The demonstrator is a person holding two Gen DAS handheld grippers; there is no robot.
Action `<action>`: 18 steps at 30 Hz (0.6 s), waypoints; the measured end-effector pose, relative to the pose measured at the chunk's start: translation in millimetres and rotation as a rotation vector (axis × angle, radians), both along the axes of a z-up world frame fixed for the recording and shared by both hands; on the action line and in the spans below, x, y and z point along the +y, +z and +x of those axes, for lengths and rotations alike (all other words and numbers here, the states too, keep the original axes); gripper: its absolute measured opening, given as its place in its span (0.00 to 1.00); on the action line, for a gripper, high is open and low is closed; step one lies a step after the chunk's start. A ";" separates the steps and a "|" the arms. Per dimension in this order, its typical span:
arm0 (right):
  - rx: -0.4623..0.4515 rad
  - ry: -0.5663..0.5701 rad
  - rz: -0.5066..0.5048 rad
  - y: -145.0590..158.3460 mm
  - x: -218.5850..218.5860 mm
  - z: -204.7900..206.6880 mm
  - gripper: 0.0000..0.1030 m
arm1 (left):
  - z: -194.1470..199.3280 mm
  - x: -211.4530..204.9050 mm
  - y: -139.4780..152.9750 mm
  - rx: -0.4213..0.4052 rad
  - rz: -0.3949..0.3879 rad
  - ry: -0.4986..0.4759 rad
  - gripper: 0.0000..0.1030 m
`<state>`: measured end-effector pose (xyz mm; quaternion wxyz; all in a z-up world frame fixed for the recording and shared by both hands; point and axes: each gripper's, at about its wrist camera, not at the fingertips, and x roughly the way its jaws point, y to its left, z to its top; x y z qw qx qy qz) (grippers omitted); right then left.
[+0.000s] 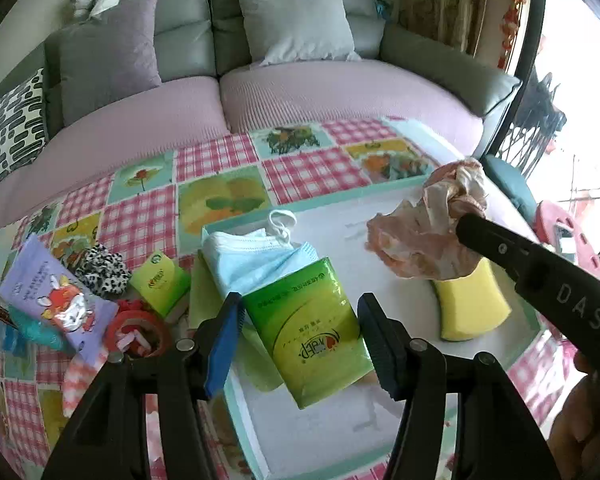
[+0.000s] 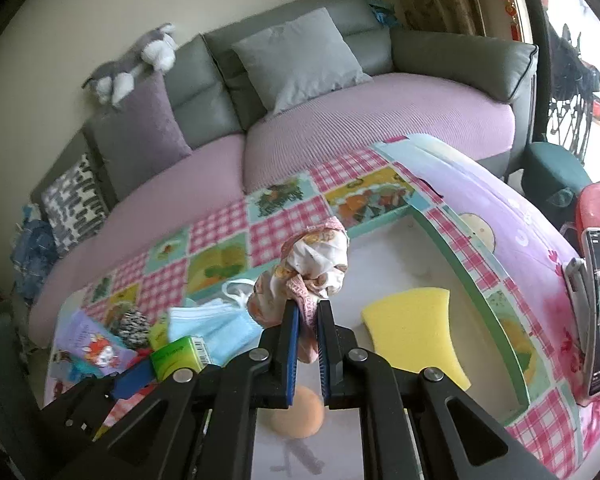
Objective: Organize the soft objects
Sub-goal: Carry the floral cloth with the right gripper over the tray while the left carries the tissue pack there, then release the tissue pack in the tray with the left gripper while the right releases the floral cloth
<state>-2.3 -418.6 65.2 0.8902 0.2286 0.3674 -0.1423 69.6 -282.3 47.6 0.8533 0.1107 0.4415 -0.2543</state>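
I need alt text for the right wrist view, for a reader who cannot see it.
The right gripper is shut on a bunched pink-and-white cloth above a shallow tray holding a yellow sponge. Blue face masks lie to the left; a sofa stands behind.

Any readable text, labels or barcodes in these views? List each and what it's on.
"DAS": white letters on the right gripper's black arm.
Green tissue pack in the left gripper: logo and print upside down, not legible.
Small green pack: logo too small.
Purple cartoon pack: print blurred.
Barcode on the green pack's end: digits unreadable.
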 end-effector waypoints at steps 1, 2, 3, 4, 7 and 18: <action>0.014 -0.004 -0.005 -3.7 -1.4 2.3 0.09 | 1.6 -2.0 -3.4 0.000 0.003 -0.001 0.59; 0.033 -0.009 -0.010 -8.6 -2.8 4.9 0.09 | 3.4 -4.7 -7.6 0.002 0.009 -0.003 0.59; 0.049 -0.012 -0.015 -12.8 -3.8 7.0 0.09 | 5.1 -6.1 -11.1 0.004 0.012 -0.003 0.59; 0.063 -0.015 -0.018 -16.8 -4.9 9.2 0.09 | 6.6 -8.3 -15.6 0.006 0.016 -0.005 0.59; 0.099 -0.016 -0.004 -29.9 -9.4 14.9 0.09 | 10.5 -13.4 -27.5 0.025 0.029 -0.005 0.59; 0.191 -0.021 0.043 -60.2 -14.1 22.9 0.09 | 17.9 -19.7 -54.6 0.074 0.042 -0.005 0.59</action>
